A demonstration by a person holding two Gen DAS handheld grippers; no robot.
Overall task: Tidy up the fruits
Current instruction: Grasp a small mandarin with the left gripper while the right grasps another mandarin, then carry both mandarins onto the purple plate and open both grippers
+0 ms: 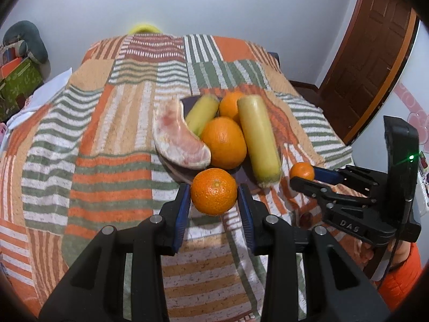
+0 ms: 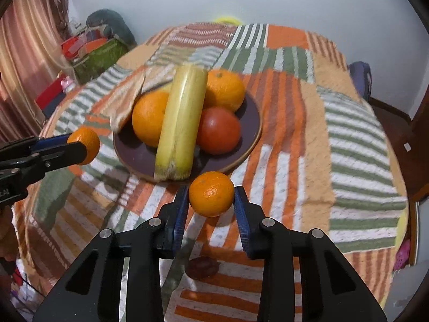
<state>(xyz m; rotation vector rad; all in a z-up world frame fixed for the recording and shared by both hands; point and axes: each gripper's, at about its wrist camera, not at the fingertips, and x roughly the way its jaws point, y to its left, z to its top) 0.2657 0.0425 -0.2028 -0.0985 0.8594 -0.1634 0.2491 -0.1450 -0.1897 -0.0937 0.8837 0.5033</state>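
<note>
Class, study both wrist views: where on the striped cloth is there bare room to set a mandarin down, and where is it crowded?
Free: the wide cloth left of the plate, and the cloth right of it toward the table's edge. Crowded: the plate itself, piled with oranges, long yellow pieces and a pomelo wedge. Each claw, left and right, grips a mandarin near the plate's front rim.

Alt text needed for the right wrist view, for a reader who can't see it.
The right gripper clasps a mandarin just in front of a dark plate holding oranges, a tomato and a long yellow stalk, on a striped blanket. At left, the left gripper holds another mandarin.
</note>
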